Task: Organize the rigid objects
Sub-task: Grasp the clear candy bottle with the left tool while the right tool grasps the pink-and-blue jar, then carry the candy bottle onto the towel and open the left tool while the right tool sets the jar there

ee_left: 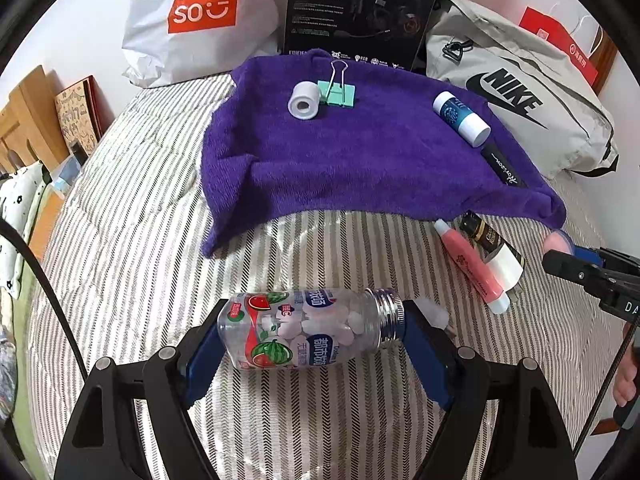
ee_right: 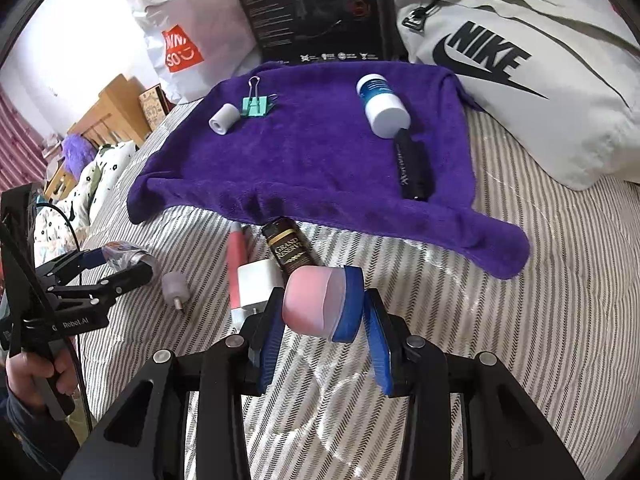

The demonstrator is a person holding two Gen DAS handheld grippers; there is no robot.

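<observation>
Clear plastic is what the left gripper [ee_left: 316, 332] holds: a small candy bottle [ee_left: 308, 330] with a watermelon label and a ribbed metal cap, lying sideways between the blue pads, low over the striped bed [ee_left: 140, 240]. The pads press on its two ends, bottom and cap. I judge the bottle to be light and stiff, but smooth, and the tablets inside can shift, so a hold across the round body would slip more easily than this end-to-end one.

The right gripper [ee_right: 320, 312] is closed on a pink jar [ee_right: 308, 304] with a blue lid, one pad on the pink end and one on the lid. It looks like hard plastic, light, and not fragile, though the rounded pink end may slide if the squeeze is weak.

On the purple towel [ee_left: 340, 168] already lie a white tape roll [ee_left: 304, 101], a green binder clip [ee_left: 338, 90], a blue-and-white tube [ee_left: 462, 118] and a black pen-like thing [ee_left: 502, 170]. In front of the towel, on the bed, a pink tube [ee_left: 472, 268], a dark bottle [ee_right: 290, 250], a white charger [ee_right: 256, 284] and a small grey plug [ee_right: 175, 286] wait near each other.
</observation>
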